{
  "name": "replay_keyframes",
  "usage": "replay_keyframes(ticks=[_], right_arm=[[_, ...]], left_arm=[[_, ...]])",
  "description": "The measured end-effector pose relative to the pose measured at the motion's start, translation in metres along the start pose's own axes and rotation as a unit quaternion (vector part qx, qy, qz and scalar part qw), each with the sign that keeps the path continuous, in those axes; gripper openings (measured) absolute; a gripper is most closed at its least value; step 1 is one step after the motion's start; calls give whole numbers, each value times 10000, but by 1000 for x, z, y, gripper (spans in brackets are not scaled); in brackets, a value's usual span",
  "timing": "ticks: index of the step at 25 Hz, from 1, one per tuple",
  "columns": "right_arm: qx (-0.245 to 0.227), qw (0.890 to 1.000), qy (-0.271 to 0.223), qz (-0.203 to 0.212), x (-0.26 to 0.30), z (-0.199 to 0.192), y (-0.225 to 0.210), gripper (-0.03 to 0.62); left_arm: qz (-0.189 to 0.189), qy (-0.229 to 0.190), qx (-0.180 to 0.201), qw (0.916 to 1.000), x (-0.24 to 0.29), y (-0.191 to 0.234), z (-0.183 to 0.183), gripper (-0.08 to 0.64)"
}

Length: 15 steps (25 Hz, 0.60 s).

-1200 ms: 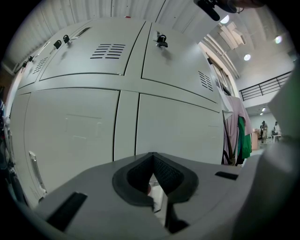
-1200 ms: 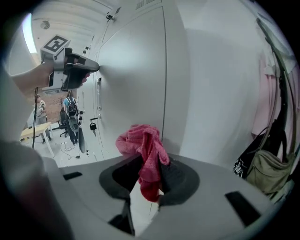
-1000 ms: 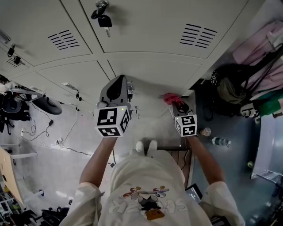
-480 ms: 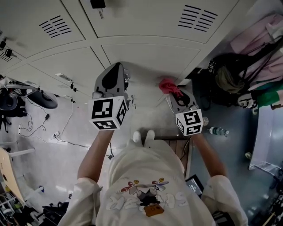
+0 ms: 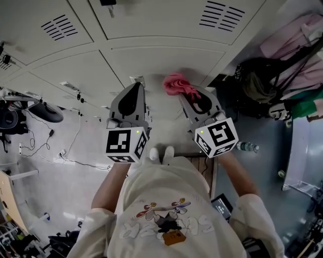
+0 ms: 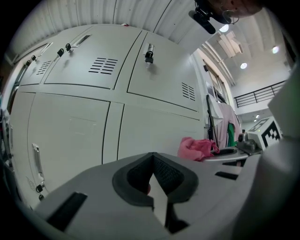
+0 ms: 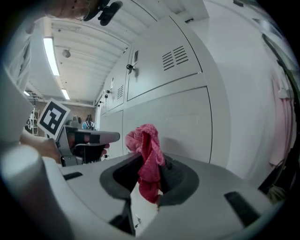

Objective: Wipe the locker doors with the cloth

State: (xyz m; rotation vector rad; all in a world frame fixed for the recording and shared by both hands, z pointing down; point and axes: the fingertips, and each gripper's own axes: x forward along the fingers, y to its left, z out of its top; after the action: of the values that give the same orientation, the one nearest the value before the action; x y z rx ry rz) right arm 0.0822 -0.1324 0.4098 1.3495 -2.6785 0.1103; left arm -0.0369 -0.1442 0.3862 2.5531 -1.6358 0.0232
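Observation:
Pale grey locker doors (image 5: 161, 60) fill the top of the head view and stand in front of both grippers. A crumpled pink cloth (image 5: 177, 85) is pinched in my right gripper (image 5: 185, 94), which is shut on it; the cloth sticks out beyond the tips, close to the lower door. In the right gripper view the cloth (image 7: 147, 150) hangs up out of the right gripper (image 7: 150, 174) before a door (image 7: 183, 117). My left gripper (image 5: 138, 83) is held beside it, shut and empty. The left gripper view shows the left gripper (image 6: 152, 161), the doors (image 6: 70, 136) and the cloth (image 6: 197, 148) at right.
A key hangs from a lock (image 5: 107, 4) on the upper door. Bags and hanging clothes (image 5: 272, 85) crowd the right side. Cables (image 5: 50, 146) trail over the floor at left. A bottle (image 5: 247, 147) lies on the floor by a wooden stool (image 5: 202, 166).
My right gripper has risen and swung left with the cloth, nearer the lower locker door. The left gripper has stayed alongside, shifting only slightly.

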Motion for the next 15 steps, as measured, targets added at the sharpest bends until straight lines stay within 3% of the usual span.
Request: replay_keyframes(ticks=[7, 15], right_arm=[[199, 9992, -236, 250, 4, 39, 9, 101], [253, 9981, -169, 532, -4, 44, 30, 101]], left_arm=[[-17, -83, -3, 10000, -5, -5, 7, 6], [-128, -71, -34, 9999, -4, -19, 5, 6]])
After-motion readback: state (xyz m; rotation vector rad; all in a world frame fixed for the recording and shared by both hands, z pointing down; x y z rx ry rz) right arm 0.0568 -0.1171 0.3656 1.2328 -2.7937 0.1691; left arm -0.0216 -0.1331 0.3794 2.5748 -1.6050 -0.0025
